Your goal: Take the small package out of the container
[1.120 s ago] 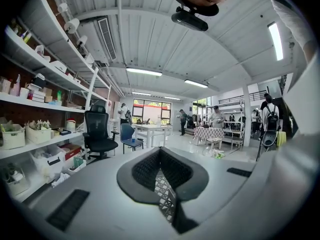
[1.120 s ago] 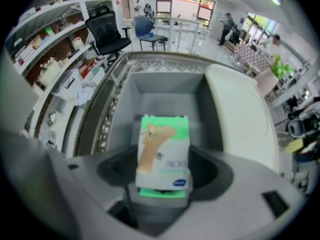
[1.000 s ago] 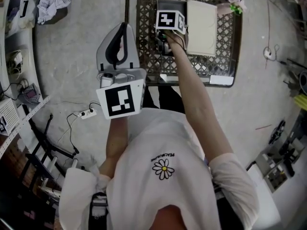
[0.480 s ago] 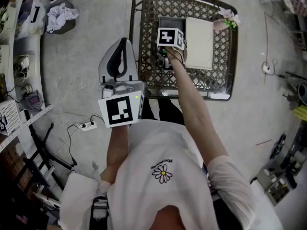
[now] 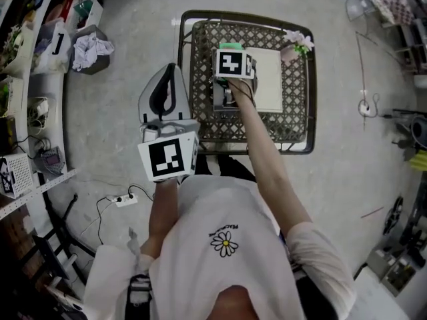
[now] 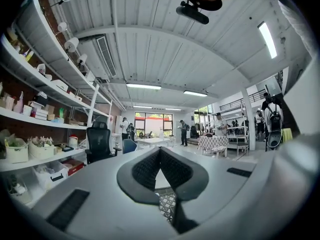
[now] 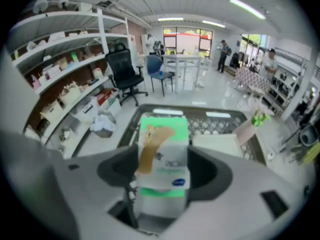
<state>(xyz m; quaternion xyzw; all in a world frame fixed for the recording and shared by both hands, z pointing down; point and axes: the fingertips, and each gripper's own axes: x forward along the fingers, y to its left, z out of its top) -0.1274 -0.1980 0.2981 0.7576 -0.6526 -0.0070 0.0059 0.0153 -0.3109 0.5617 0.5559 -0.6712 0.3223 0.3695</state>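
My left tool (image 6: 160, 159) is nearest me, raised to the left of the basket (image 5: 297, 122), with its jaws pressed together on nothing. My right tool (image 7: 161, 171) is clamped on the small package (image 7: 160, 134), over the basket. Beyond, a white box (image 5: 268, 79) lies inside the basket.

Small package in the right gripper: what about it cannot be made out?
- Print on the small package: blurred in the right gripper view.
- Its lower end: hidden between the fingers of the right gripper.
- Its body in the head view: covered by the marker cube; only a green edge shows.
- Whether it is above the basket rim: cannot tell.
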